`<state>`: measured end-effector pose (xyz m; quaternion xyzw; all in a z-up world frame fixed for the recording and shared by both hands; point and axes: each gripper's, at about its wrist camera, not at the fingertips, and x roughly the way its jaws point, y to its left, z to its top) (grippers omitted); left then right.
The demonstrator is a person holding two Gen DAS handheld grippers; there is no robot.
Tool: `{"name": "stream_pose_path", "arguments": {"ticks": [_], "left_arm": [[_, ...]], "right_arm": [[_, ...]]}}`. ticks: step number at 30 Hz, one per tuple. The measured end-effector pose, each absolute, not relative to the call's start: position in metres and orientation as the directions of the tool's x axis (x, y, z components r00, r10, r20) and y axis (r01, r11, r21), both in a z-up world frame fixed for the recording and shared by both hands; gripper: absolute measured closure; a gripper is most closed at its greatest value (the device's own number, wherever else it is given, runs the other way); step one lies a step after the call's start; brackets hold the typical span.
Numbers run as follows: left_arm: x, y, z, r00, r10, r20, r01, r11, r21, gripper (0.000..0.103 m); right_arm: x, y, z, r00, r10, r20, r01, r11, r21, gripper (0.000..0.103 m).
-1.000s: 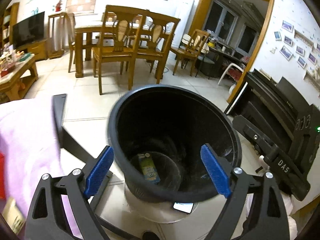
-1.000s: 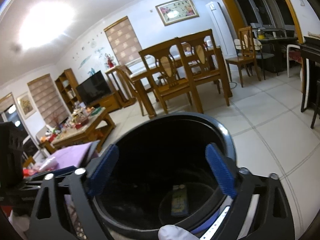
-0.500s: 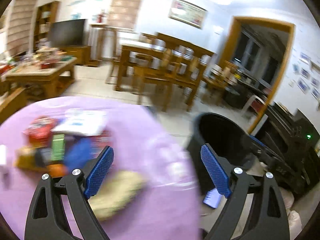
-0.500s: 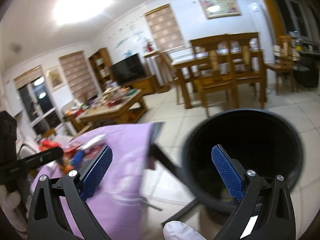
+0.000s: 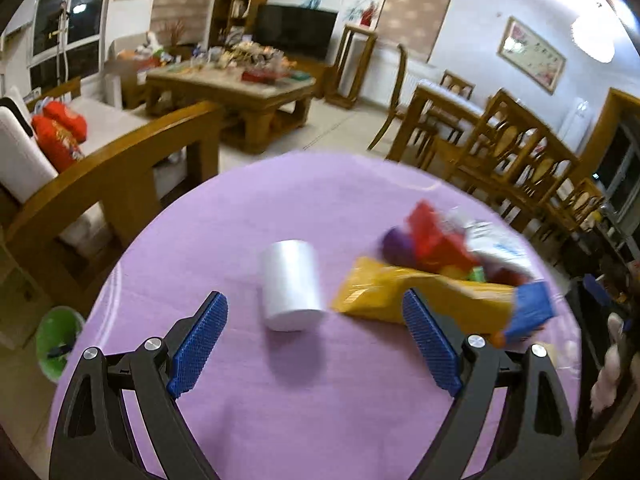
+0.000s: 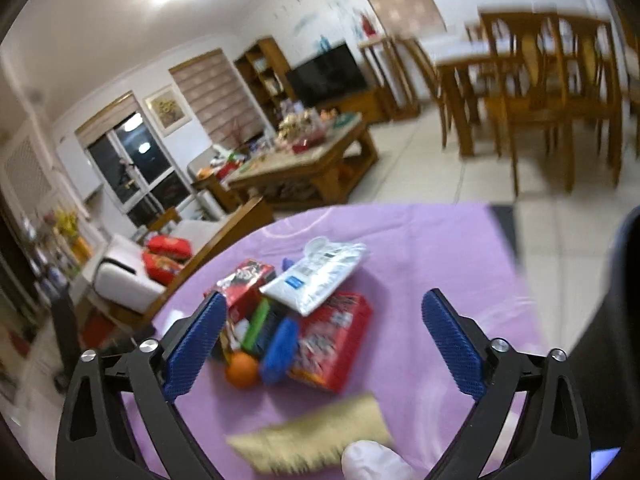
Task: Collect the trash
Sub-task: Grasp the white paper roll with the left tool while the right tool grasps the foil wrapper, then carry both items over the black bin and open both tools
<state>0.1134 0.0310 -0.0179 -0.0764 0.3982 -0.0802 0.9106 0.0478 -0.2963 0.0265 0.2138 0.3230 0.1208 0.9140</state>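
Change: a second ago both my tongs were over the black bin, a carton lying at its bottom; now both have swung back to the purple-covered table [image 5: 280, 400]. I read this as one drop finished and the next pick starting.
Left tongs [image 5: 316, 344]: jaws wide apart, nothing between the blue pads, hovering above the cloth.
Right tongs [image 6: 324, 352]: also spread wide and empty, aimed at the heap.
Trash pile, left view: sits to the right of my left tongs; a yellow packet [image 5: 416, 292] lies nearest, with red, purple, blue and white wrappers behind it, smeared by motion.
Trash pile, right view: clearer. A red box [image 6: 332, 344] leans against a silver-white foil pouch [image 6: 320, 276]; a second red packet [image 6: 244, 284] is further left; a blue item [image 6: 280, 344] and an orange ball [image 6: 241, 371] lie in front, touching one another. A tan packet [image 6: 316, 432] lies closest to me, blurred.
White roll [image 5: 291, 286]: stands apart from the pile, almost centred ahead of the left jaws. Whether it counts as trash I cannot tell.
Bin: only a dark edge at the far right of the right view.
Progress: early, I judge; most of the heap remains on the table.
Next: likely the yellow packet or the tan one, being nearest and flat.
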Motion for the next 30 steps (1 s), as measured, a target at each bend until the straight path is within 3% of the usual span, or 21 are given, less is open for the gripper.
{"name": "stream_pose_path", "arguments": {"ticks": [9, 11, 13, 16, 17, 18, 20, 30], "left_arm": [[0.133, 0.051, -0.039, 0.619, -0.219, -0.754, 0.09, 0.974, -0.209, 0.016], [0.136, 0.053, -0.041, 0.612, -0.218, -0.76, 0.089, 0.974, -0.208, 0.016], [0.137, 0.055, -0.044, 0.605, -0.226, -0.763, 0.089, 0.972, -0.218, 0.021], [0.136, 0.055, -0.047, 0.599, -0.228, -0.768, 0.09, 0.972, -0.218, 0.033], [0.136, 0.056, -0.046, 0.603, -0.225, -0.766, 0.087, 0.972, -0.218, 0.039], [0.135, 0.056, -0.046, 0.6, -0.248, -0.76, 0.095, 0.966, -0.24, 0.053], [0.135, 0.057, -0.047, 0.598, -0.257, -0.759, 0.096, 0.963, -0.251, 0.063], [0.109, 0.049, -0.021, 0.672, -0.312, -0.671, 0.147, 0.945, -0.292, 0.064]], "right_arm": [[0.164, -0.296, -0.023, 0.614, 0.5, -0.611, 0.067, 0.739, 0.671, 0.031], [0.178, -0.291, -0.029, 0.588, 0.523, -0.616, 0.072, 0.726, 0.684, 0.046], [0.185, -0.285, -0.03, 0.573, 0.531, -0.624, 0.063, 0.731, 0.679, 0.058], [0.193, -0.276, -0.031, 0.576, 0.52, -0.632, 0.055, 0.746, 0.664, 0.066], [0.193, -0.275, -0.032, 0.579, 0.52, -0.627, 0.054, 0.743, 0.667, 0.068], [0.194, -0.274, -0.032, 0.583, 0.519, -0.625, 0.054, 0.743, 0.667, 0.07], [0.189, -0.276, -0.031, 0.594, 0.519, -0.615, 0.05, 0.739, 0.672, 0.074], [0.12, -0.292, -0.001, 0.706, 0.477, -0.523, -0.021, 0.752, 0.658, 0.081]]}}
